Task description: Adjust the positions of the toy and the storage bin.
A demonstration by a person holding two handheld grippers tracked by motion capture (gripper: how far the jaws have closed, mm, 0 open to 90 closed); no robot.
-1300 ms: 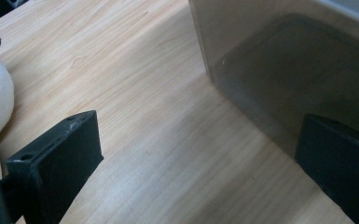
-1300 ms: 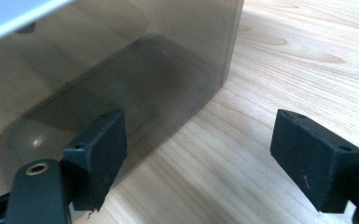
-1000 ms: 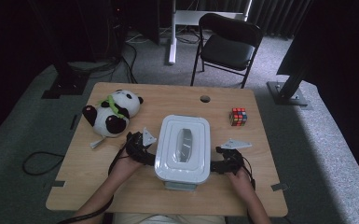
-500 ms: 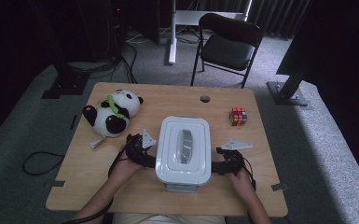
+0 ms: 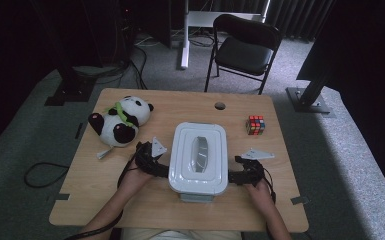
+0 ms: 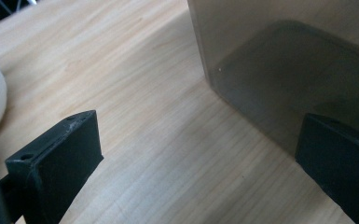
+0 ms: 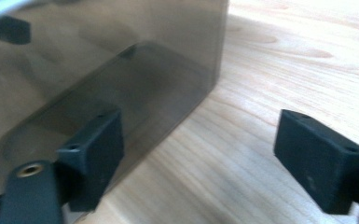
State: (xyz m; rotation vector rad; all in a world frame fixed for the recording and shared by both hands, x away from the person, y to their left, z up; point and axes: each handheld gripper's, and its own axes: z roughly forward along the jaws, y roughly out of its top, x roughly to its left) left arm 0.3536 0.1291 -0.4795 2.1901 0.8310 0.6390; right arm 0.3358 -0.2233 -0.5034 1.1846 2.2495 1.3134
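A: Start at the bottom of the high view. What are the hands doing?

B: Each holds a gripper against a long side of the white lidded box, which sits at the centre of the table. The left gripper is at the box's left flank, the right gripper at its right.

A: Are the tongs gripping anything?

B: No. In the left gripper view the jaws stand wide apart with bare wood between them and the box's smoky wall just past the right-hand jaw. In the right gripper view the jaws are also wide, having just been opening further; nothing lies between them, and the wall sits behind the left-hand jaw.

A: So which step is this?

B: I'd judge it as lining up on both sides before a two-handed lift or a lid removal. Next, each gripper needs to find an edge or rim it can close on.

A: And further back?

B: A stuffed panda at upper left, a puzzle cube at upper right, both well apart from the box.
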